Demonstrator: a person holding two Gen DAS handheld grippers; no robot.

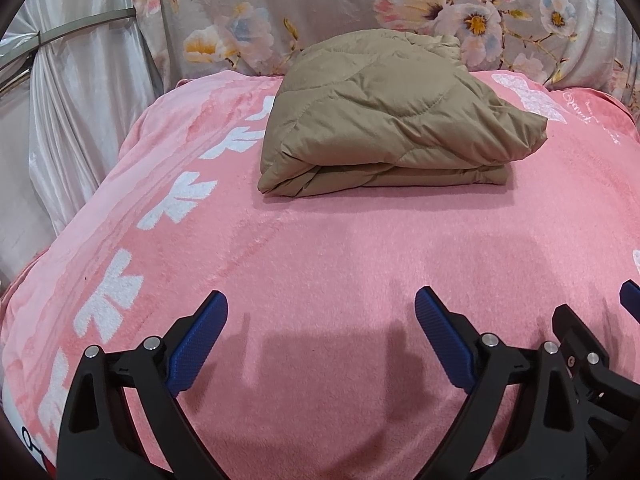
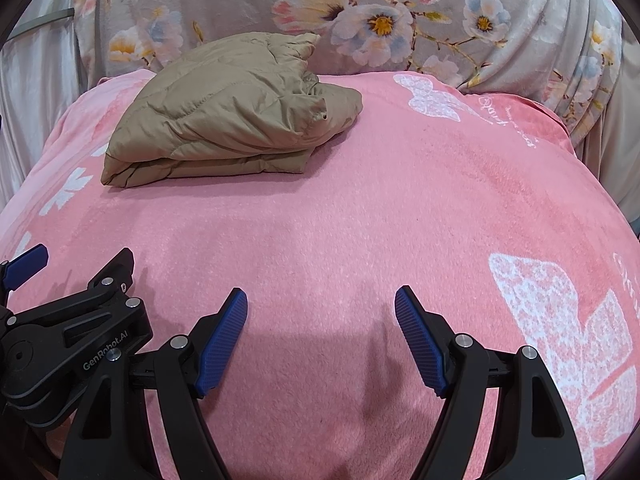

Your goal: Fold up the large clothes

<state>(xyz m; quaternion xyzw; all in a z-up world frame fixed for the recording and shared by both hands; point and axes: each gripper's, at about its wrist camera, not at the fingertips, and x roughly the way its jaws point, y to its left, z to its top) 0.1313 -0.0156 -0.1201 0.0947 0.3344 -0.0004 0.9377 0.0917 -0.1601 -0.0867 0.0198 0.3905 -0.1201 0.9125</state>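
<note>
A tan quilted puffer jacket (image 1: 396, 116), folded into a thick rectangular bundle, sits on a pink fleece blanket with white bow prints (image 1: 320, 260) that covers the bed, well ahead of both tools and touched by neither. The left tool (image 1: 320, 304) stands wide, its blue ribbed pads apart and nothing between them, over bare pink fleece. The right tool (image 2: 320, 300) hangs just beside it, jaws equally wide and empty; from its own view the jacket lies ahead and to its left, close to the grey floral-print cloth (image 2: 400, 20) draped behind the bed.

The fold looks finished or nearly so, yet the bundle seems unsettled. Its upper layer is puffed and rumpled, and a loose corner juts past the stacked edges on the side nearer the right tool. Slick, padded fabric of this kind tends to spring back, so the top layer could slide or open if nothing presses it flat. Any further reach carries its own risk: a pad closing on only the top layer would likely peel the stack apart, and a tool dragged across the fleece could bunch the blanket and tip the bundle.
</note>
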